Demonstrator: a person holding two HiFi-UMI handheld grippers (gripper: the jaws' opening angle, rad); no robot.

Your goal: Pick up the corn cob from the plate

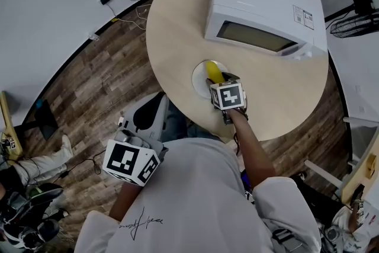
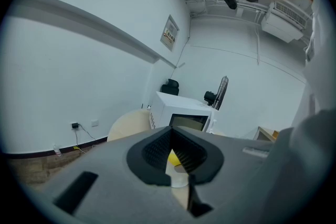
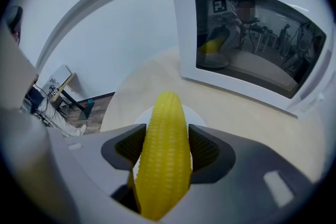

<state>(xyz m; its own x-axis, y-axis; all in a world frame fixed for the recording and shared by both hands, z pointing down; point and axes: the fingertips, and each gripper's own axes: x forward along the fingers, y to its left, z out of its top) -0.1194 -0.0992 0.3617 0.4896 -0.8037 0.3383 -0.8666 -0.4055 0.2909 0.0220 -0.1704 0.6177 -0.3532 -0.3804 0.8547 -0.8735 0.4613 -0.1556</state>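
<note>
The yellow corn cob [image 1: 213, 72] lies over the small white plate [image 1: 199, 79] on the round wooden table [image 1: 177, 26]. My right gripper [image 1: 218, 82] is shut on the corn cob [image 3: 165, 149], whose tip points toward the microwave, with the plate [image 3: 197, 116] showing beneath it. Whether the cob still touches the plate cannot be told. My left gripper [image 1: 135, 148] hangs low by the person's body, off the table's near edge. Its pads [image 2: 157, 150] stand together with nothing between them, and a sliver of the cob shows far off through the narrow slit.
A white microwave [image 1: 266, 3] with its door closed stands on the table's far side, just beyond the plate; its glass door [image 3: 252, 39] reflects the cob. Wood floor, cables and a chair surround the table. A fan [image 2: 220, 91] stands behind the microwave.
</note>
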